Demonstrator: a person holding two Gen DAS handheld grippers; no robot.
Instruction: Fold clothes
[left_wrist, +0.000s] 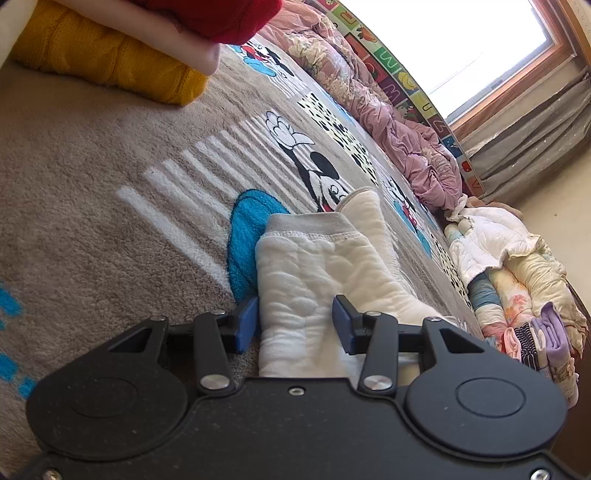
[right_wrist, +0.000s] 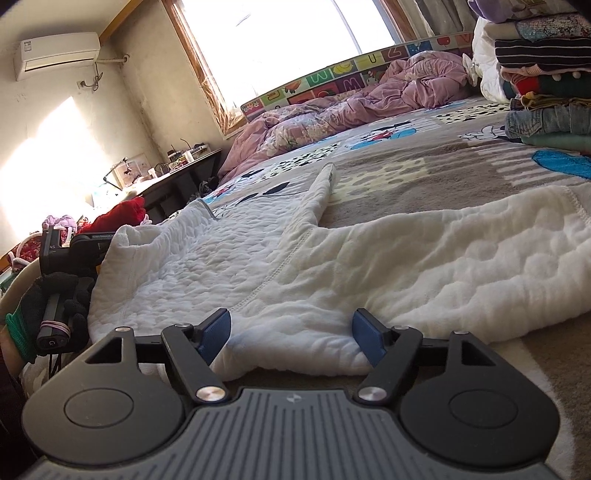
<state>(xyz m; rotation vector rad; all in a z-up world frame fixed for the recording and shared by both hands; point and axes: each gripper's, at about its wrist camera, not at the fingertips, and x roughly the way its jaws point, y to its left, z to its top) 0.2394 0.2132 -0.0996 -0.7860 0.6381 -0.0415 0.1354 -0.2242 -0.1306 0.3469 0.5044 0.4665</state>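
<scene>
Both your grippers are down at the white quilted cotton garment (right_wrist: 369, 254), spread flat on the bed's grey cartoon-print fleece blanket (left_wrist: 92, 177).

Your left gripper (left_wrist: 295, 321) has a folded white edge of that garment between its blue fingers (left_wrist: 246, 325); the fabric touches the one finger but I see a gap at the other, so I'd call it released, not clenched. Your right gripper (right_wrist: 293, 338) stands wide, its fingers straddling the near hem without squeezing it. A long sleeve (right_wrist: 321, 192) points away toward the crumpled pink duvet (right_wrist: 332, 110). In the right view, your gloved hand (right_wrist: 55, 299) holding the other gripper sits just left of the garment. A mustard-yellow knit bundle (left_wrist: 110, 62) lies further up the blanket, and a stack of folded clothes (right_wrist: 546, 92) sits at the right.
</scene>
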